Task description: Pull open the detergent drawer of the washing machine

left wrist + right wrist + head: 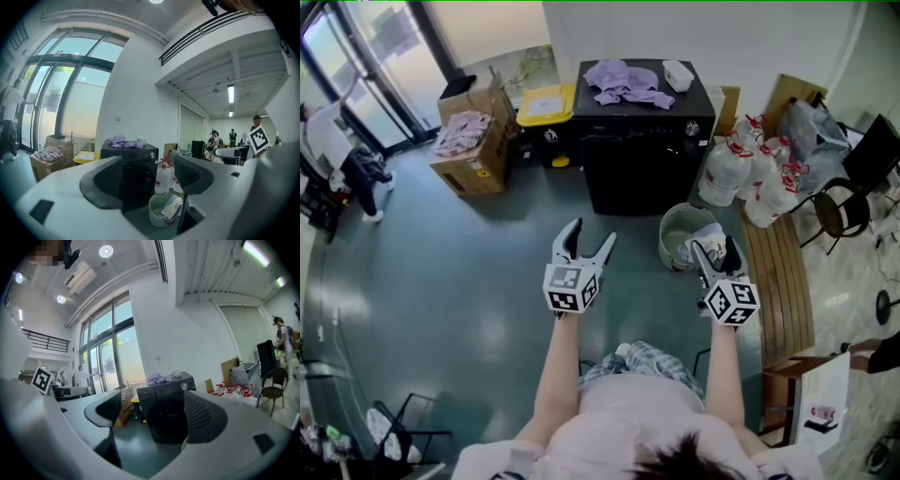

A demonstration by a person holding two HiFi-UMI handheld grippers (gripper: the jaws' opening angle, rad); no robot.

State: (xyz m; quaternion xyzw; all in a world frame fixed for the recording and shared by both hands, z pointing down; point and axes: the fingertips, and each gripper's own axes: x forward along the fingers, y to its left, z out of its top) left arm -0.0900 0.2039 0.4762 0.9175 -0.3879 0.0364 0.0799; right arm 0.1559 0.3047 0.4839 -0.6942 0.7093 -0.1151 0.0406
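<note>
Black is the washing machine (pixel 642 141), and it stands straight ahead of us against the white wall, with purple clothes (pixel 623 82) on top. We hold both arms out in front, side by side. The left gripper (pixel 591 234) and the right gripper (pixel 717 255) both point about level at the machine. Each one has its fingers wide apart, with nothing between them.

Both grippers are well apart from the machine, with bare floor in between. The detergent drawer is too small for us to pick out. We think it sits in the top strip of the front, on the side away from the round knob (pixel 181 386). That would be the left end. It would lie long from side to side and slide out toward us.

Our left gripper lines up with that left end. Our right gripper hangs off to the right, over the pale bucket (pixel 670 225). So we think the left hand is the nearer one, and we must first step closer.
</note>
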